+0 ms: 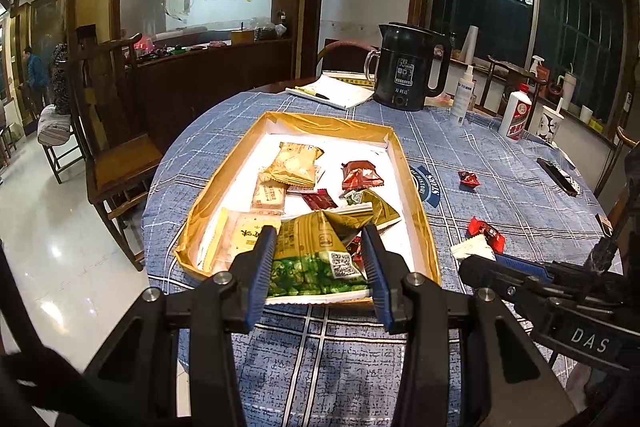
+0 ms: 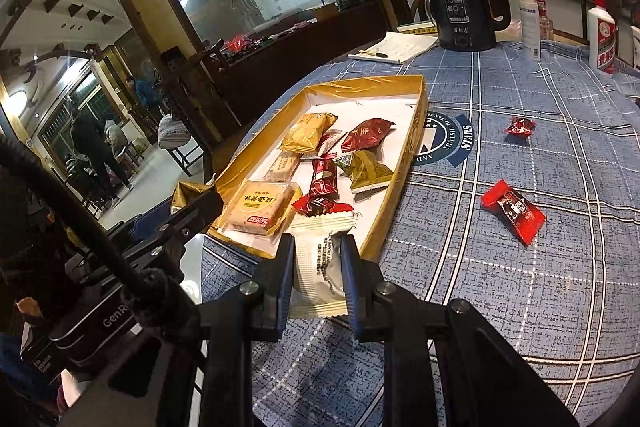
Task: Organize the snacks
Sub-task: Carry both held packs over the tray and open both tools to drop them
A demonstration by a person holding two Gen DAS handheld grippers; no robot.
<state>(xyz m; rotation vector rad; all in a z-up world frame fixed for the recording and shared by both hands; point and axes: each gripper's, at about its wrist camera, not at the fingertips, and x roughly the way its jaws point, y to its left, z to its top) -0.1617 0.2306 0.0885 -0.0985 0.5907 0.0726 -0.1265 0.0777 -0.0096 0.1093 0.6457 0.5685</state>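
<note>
Right wrist view — hand-held gripper (image 2: 318,255) clamps white snack packet (image 2: 320,263) beside gold tray (image 2: 396,183).

Home dining room: clothed table (image 1: 256,131), kettle (image 1: 404,67)

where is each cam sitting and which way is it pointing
Left wrist: on the left tongs, looking across the gold tray toward the black kettle; its fingers straddle a green snack bag, and the right tool shows at lower right.
Right wrist: on the right tongs, at the tray's near corner, gripping a white packet; the left tool shows at lower left.
Shared: tray, kettle, red candies on the blue cloth.
</note>
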